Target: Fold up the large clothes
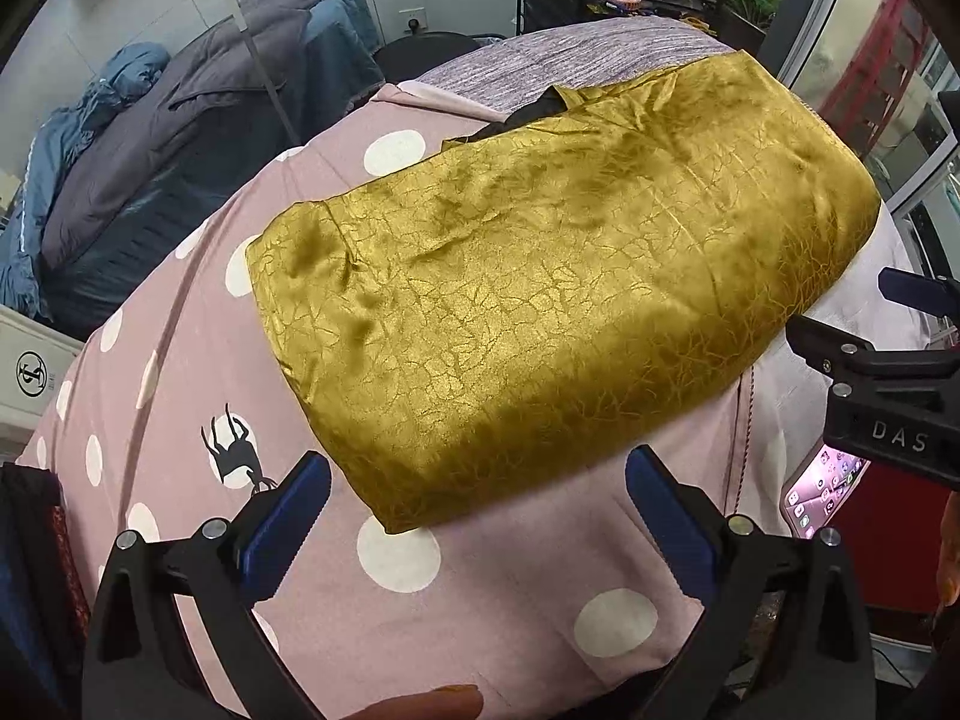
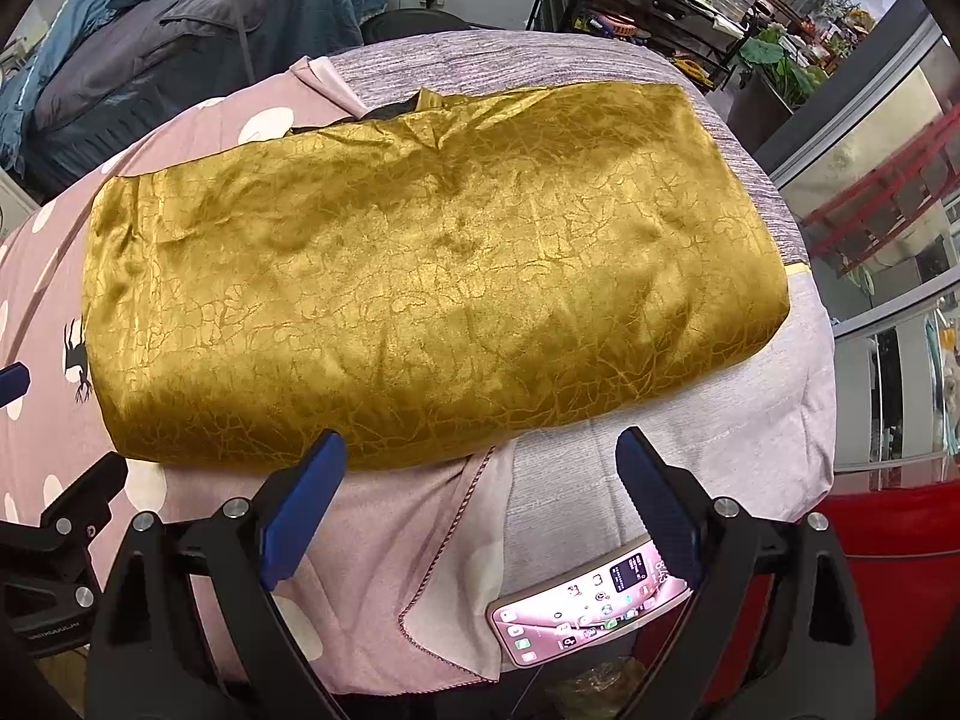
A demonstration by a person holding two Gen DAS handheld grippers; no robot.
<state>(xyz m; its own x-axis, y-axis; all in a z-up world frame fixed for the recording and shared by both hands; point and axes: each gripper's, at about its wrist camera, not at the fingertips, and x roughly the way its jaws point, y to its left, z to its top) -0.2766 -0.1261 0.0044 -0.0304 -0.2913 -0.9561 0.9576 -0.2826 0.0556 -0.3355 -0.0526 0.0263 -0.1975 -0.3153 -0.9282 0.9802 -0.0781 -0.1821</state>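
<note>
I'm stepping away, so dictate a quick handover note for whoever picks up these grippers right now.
Left gripper: jaws open, empty, hovering at the garment's near left corner.
Right gripper: jaws open, empty, at its near edge.
The gold garment lies folded into a flat rectangle on the polka-dot sheet; a phone sits at the near right.
Done: main folds.
Left: probably one more fold, or tidying the dark bit at the far edge.

**Room around the folded gold cloth**

The gold garment [image 2: 420,276] fills the middle of the pink dotted cover [image 1: 384,618]. There's bare cover along the near edge and on the left. A lit phone [image 2: 591,606] sits at the near right edge, just beside the right gripper [image 2: 480,504].
</note>
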